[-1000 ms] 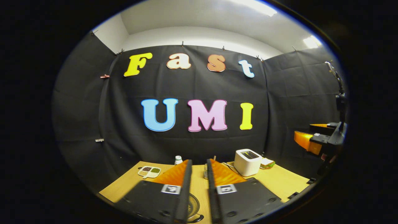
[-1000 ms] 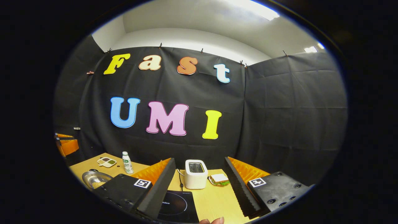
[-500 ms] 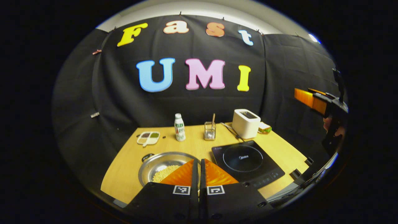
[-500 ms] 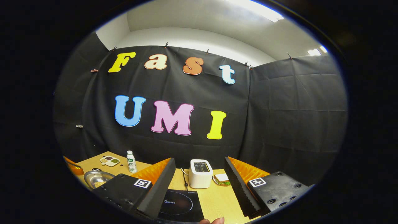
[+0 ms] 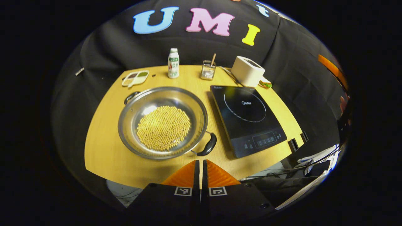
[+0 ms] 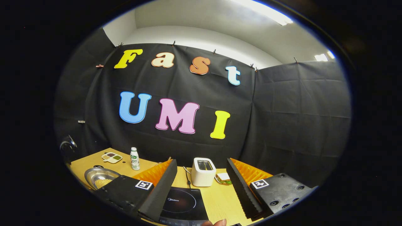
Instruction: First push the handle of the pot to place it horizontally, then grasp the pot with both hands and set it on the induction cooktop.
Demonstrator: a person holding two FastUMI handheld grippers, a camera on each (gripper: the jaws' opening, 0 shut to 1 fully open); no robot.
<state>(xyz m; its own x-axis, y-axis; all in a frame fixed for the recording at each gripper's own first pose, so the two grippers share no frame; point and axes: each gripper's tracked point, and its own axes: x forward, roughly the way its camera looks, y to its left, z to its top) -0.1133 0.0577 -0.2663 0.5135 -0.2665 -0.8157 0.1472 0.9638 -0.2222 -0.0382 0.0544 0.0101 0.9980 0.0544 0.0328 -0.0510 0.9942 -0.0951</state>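
Left gripper [image 5: 201,163] has tipped down, fingers clenched empty, pot [image 5: 162,121] now at 11 o'clock; right gripper [image 6: 201,175] stays released above the induction cooktop [image 6: 183,205].

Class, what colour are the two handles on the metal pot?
Black. Both handles of the pot show best in the left gripper view.

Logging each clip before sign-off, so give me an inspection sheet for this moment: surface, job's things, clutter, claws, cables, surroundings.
Surface: wooden table, bare at its near edge.
Job's things: steel pot holding yellow grains, black handle angled toward the induction cooktop, which stands bare beside it.
Clutter: bottle, divided dish, glass jar, toaster, all at the far edge.
Claws: left claw shut, empty, short of the pot; right claw open, empty.
Cables: toaster cord.
Surroundings: black cloth walls.
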